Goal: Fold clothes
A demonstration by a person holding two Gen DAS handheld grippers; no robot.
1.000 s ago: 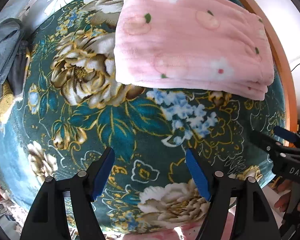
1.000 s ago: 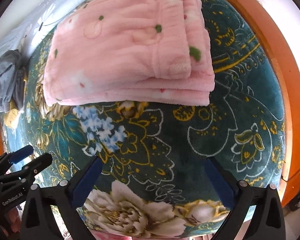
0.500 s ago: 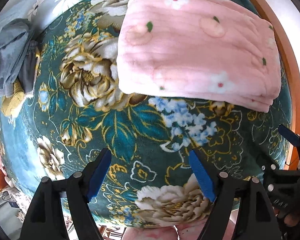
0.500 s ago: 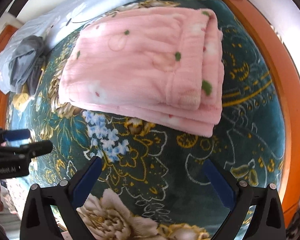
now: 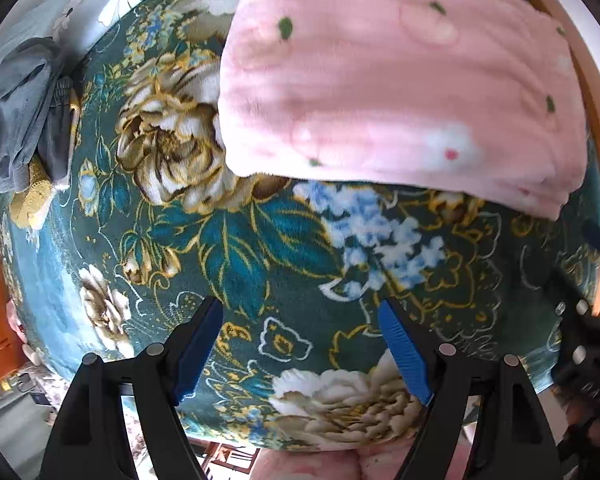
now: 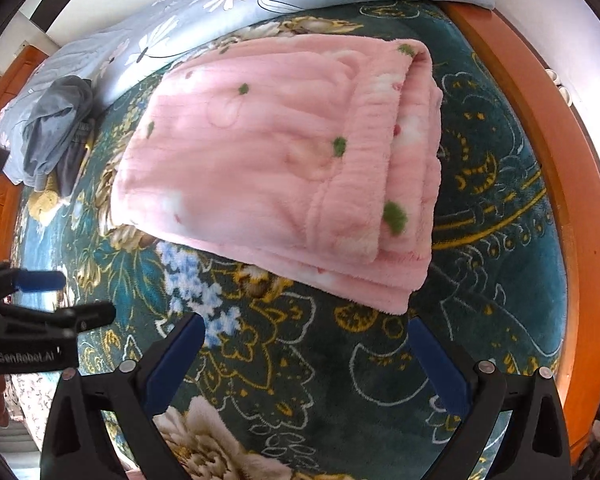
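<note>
A folded pink fleece garment (image 5: 400, 92) with small flowers lies on the teal floral bedspread (image 5: 240, 240); in the right wrist view the pink garment (image 6: 284, 168) shows its stacked layers along the near and right edges. My left gripper (image 5: 302, 312) hovers over bare bedspread in front of it, open, nothing between its blue pads. My right gripper (image 6: 306, 332) is open too, just short of the garment's near edge. The left gripper (image 6: 60, 300) also shows at the left edge of the right wrist view, and the right gripper's black frame sits at the right edge of the left wrist view.
A crumpled grey garment (image 5: 24, 108) lies at the far left on the bed, over something yellow (image 5: 32, 200). A light blue daisy-print pillow (image 6: 204, 12) sits behind. An orange wooden bed frame (image 6: 560, 184) borders the right side.
Both views have drawn nearer to the pink garment and tilted. The right view has swung up, showing more of the pillow and far wall. Both grippers stay open.
</note>
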